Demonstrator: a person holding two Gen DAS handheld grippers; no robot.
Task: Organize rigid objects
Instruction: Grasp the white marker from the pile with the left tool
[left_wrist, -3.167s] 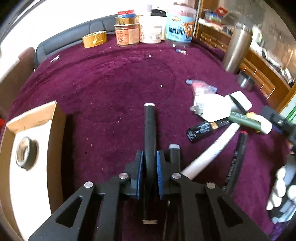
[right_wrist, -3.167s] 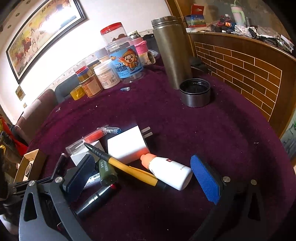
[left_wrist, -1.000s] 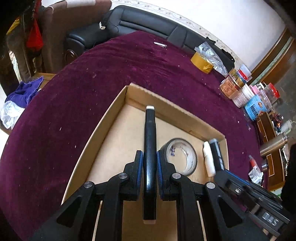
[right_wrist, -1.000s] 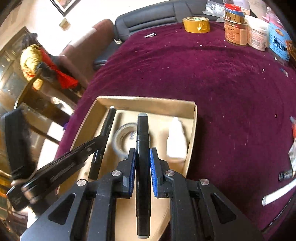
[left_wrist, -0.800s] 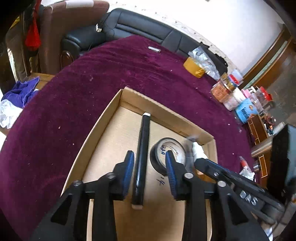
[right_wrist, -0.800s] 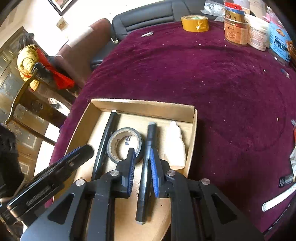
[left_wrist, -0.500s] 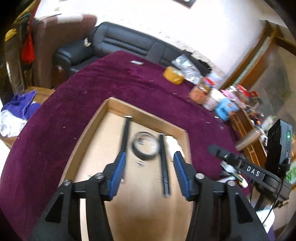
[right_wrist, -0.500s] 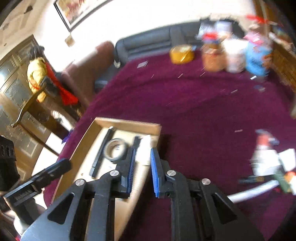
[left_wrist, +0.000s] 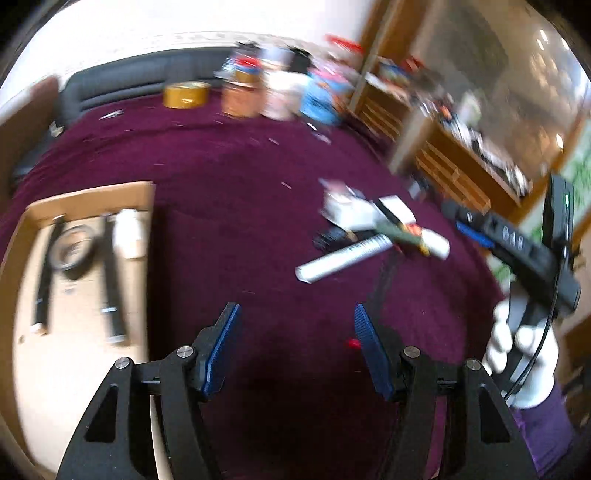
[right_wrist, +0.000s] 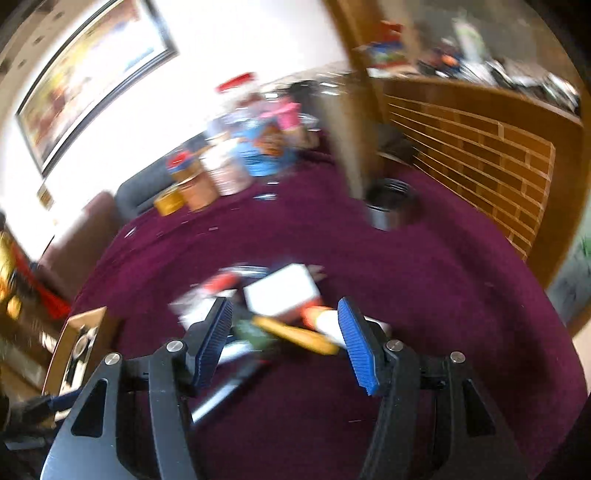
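Observation:
A cardboard box (left_wrist: 88, 195) sits at the left. It holds two black pens (left_wrist: 110, 273), a dark tape roll (left_wrist: 74, 247) and a small white bottle (left_wrist: 127, 232). My left gripper (left_wrist: 295, 310) hovers over bare purple cloth right of the box, its jaws opening with nothing between them. A loose pile lies further right: a white tube (left_wrist: 343, 258), a white charger (left_wrist: 395, 208), a green marker (left_wrist: 395, 230) and a white bottle (left_wrist: 436, 245). My right gripper (right_wrist: 282, 306) is just short of that pile, above a yellow pen (right_wrist: 299, 336), its jaws opening and empty. Both views are blurred.
Jars and a yellow tape roll (left_wrist: 186, 94) stand along the table's far edge. A steel flask and its dark lid (right_wrist: 388, 206) are at the right, near a brick-patterned wooden wall (right_wrist: 480, 155). A white-gloved hand (left_wrist: 517, 343) holds the other gripper.
Both grippers let go of their black pens in the box and opened. Both then swung right, away from the box, toward the loose pile.

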